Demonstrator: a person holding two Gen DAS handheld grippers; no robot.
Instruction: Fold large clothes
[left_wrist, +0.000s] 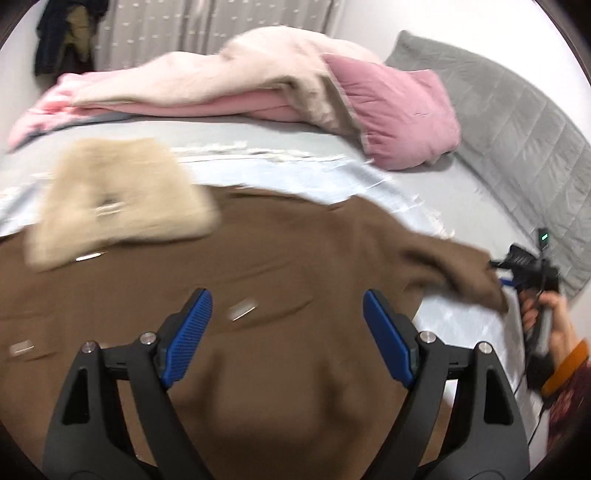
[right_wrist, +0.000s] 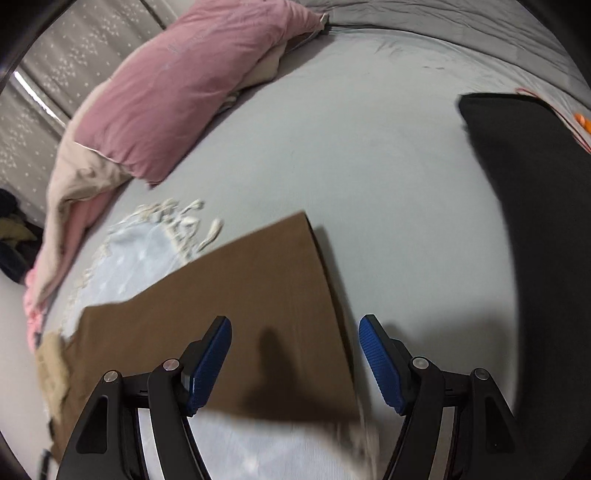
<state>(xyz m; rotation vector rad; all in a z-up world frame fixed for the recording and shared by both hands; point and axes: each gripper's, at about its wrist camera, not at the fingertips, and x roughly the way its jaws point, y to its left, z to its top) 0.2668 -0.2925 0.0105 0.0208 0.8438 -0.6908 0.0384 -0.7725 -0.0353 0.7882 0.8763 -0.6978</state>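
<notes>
A large brown coat (left_wrist: 258, 266) with a beige fleece collar (left_wrist: 118, 195) lies spread on the bed. My left gripper (left_wrist: 287, 325) is open and hovers just above the coat's body, holding nothing. One sleeve (left_wrist: 454, 269) stretches right to the other gripper (left_wrist: 524, 269), held in a hand. In the right wrist view my right gripper (right_wrist: 295, 354) is open, its blue pads either side of the flat brown sleeve (right_wrist: 258, 314), whose right edge runs between the jaws.
A pale blue fringed cloth (right_wrist: 133, 254) lies under the coat on the grey bed sheet (right_wrist: 388, 184). A pink pillow (left_wrist: 402, 114) and a pink-and-cream blanket (left_wrist: 221, 85) sit at the back. A black item (right_wrist: 528, 184) lies at right. A grey quilted headboard (left_wrist: 517, 129) stands at right.
</notes>
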